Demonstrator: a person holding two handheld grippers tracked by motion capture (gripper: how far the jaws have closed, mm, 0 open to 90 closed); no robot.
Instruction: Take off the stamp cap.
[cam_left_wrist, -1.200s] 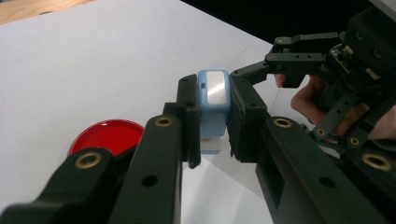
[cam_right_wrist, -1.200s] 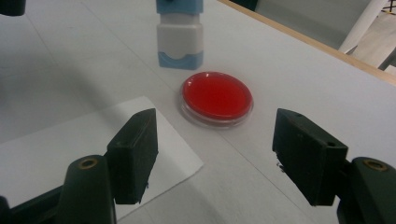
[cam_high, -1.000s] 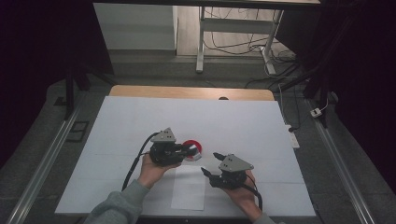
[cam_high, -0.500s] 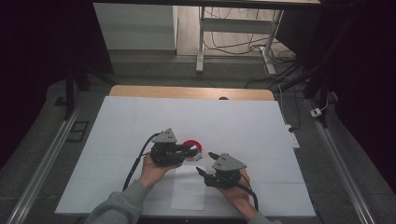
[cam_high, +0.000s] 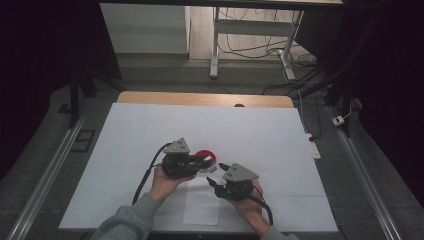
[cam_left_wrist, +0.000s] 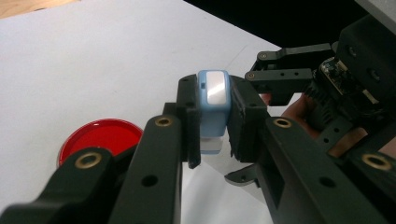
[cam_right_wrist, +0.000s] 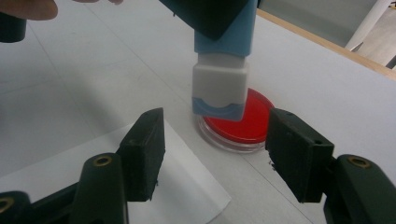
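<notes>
Right now the left claw (cam_left_wrist: 212, 126) is clamped on a light-blue plastic stick with a white cap (cam_left_wrist: 213, 100), holding it upright just above the desk (cam_high: 150, 130), near the round red-filled clear dish (cam_right_wrist: 240, 122). The right claw (cam_right_wrist: 217, 149) stands apart around the white cap and has just been closing, its pads not yet touching. To pull the cap cleanly, I'd centre both pads on the white part, below the blue body, then draw straight along the stick. White paper covers the desk; a loose white sheet (cam_high: 200, 205) lies at the near edge. Beyond, the room is dark, with cables (cam_high: 250, 47) on the floor.
</notes>
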